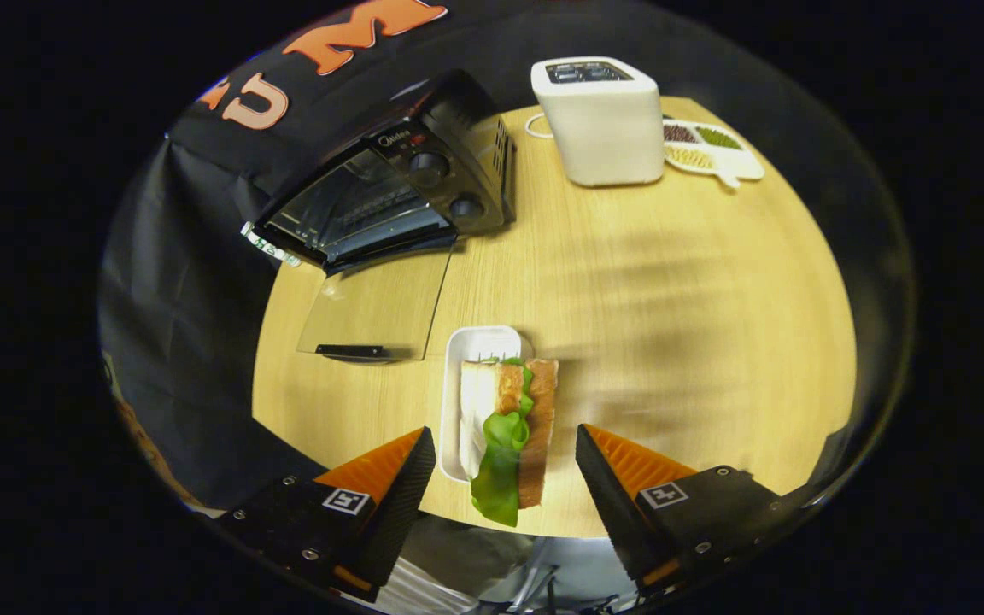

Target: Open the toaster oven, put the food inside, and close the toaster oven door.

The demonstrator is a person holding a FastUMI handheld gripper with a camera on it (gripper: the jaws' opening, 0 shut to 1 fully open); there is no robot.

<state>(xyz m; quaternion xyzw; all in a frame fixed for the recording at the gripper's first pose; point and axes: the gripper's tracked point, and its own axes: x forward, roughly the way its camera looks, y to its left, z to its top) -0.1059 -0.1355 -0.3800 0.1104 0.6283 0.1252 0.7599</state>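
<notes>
1. Pale wood makes up your work surface, a round table (629, 282) whose curved near edge runs just under your fingers and whose left edge drops off against the black cloth wall.
2. Your gripper (506, 465) hangs above that near edge with its fingers spread wide and nothing held between them.
3. You have the sandwich (511, 427) lying in the gap between the fingers, touching neither one (bread slices on edge, green lettuce spilling toward you past the table rim).
4. Under it sits a white tray (482, 343); the sandwich covers its right part and overhangs the right rim, while the far end of the tray shows bare beyond the bread.
5. Beyond the tray and to the left you see the toaster oven (398, 192), black, set at an angle near the table's left edge, with two knobs on its right panel.
6. Its glass door (377, 307) is folded down flat over the table, handle end toward you, the handle close to the tray's far left corner but apart from it.
7. Farther off stands a white toaster (601, 120), and just right of it a divided dish (714, 149) holding dark, green and pale grains.
8. You have open wood from the tray up to the door's right edge, and a broad bare stretch to the right.
</notes>
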